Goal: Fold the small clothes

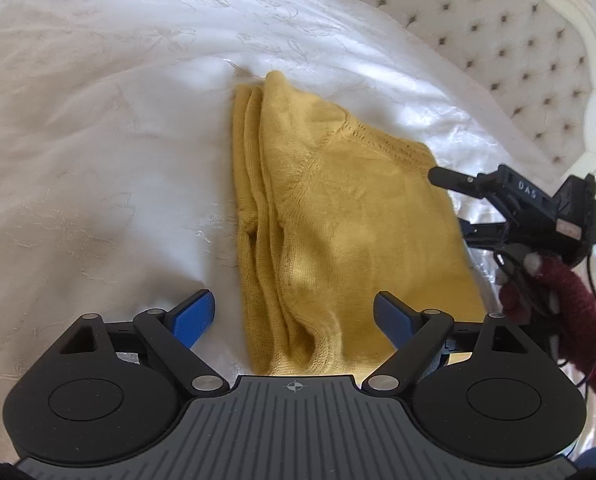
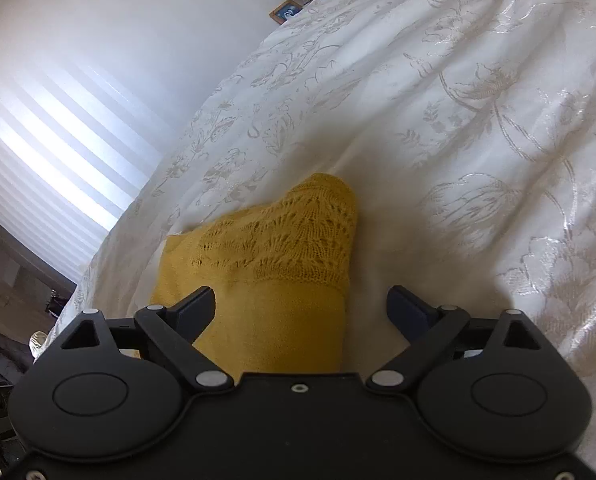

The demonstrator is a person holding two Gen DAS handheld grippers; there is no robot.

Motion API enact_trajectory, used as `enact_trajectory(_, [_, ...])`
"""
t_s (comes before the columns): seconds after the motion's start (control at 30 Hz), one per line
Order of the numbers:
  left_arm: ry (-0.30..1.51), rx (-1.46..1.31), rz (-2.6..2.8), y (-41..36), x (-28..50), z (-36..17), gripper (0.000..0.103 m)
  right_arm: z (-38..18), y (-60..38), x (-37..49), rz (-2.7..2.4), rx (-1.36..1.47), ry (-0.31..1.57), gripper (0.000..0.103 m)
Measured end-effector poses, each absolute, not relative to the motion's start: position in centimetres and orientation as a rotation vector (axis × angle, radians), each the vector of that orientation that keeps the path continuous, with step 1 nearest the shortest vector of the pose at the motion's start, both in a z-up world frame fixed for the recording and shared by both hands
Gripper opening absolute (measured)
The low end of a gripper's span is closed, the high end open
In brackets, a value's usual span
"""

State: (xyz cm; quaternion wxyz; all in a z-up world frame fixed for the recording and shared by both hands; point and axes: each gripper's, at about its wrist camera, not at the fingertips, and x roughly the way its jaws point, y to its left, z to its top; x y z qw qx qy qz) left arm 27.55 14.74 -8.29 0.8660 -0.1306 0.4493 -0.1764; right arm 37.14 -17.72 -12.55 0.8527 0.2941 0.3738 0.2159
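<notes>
1. Left claw (image 1: 294, 318): we see its blue-padded fingers (image 1: 194, 318) spread wide and holding nothing, hovering low over the near end of the yellow knit garment (image 1: 337, 216).
2. Right claw (image 2: 301, 310): we find its fingers just as wide apart and empty, with the left finger over the garment's plain knit and the right finger over bare bedspread (image 2: 477, 120).
3. In the left wrist view we see the right claw (image 1: 451, 204) at the garment's right edge, its upper fingertip (image 1: 437, 174) at the cloth's corner; whether it touches, we cannot tell.
4. We see the garment folded into a long stack of layers, lying flat on the white floral bedspread (image 1: 98, 128); its lace-patterned edge (image 2: 298, 232) shows ahead of the right claw.
5. Beyond it we see a tufted cream headboard (image 1: 505, 44), and a striped window blind (image 2: 46, 152) in the right wrist view.
</notes>
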Motion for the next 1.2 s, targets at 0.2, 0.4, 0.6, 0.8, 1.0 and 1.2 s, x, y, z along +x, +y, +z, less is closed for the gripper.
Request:
enact_trajectory(0.2, [0.967, -0.408, -0.486, 14.2, 28.8, -9.6, 0.087, -12.9, -17.5, 37.6, 0.527, 0.602, 0.791, 0.102])
enact_trajectory(0.4, [0.97, -0.513, -0.562, 13.4, 30.4, -10.6, 0.087, -13.2, -17.5, 38.2, 0.585, 0.612, 0.782, 0.103])
enact_trajectory(0.6, [0.954, -0.474, -0.564, 11.9, 30.6, -10.6, 0.088, -13.5, -16.3, 39.5, 0.66, 0.632, 0.789, 0.103])
enact_trajectory(0.8, [0.962, -0.423, -0.569, 11.2, 30.4, -10.2, 0.085, -13.4, -16.0, 39.8, 0.683, 0.648, 0.811, 0.103])
enact_trajectory(1.0, [0.993, -0.525, -0.529, 13.2, 30.5, -11.2, 0.017, -13.5, -17.3, 38.5, 0.687, 0.705, 0.811, 0.094])
enact_trajectory(1.2, [0.985, -0.565, -0.542, 13.5, 29.3, -9.3, 0.013, -11.4, -16.5, 36.8, 0.554, 0.627, 0.806, 0.039])
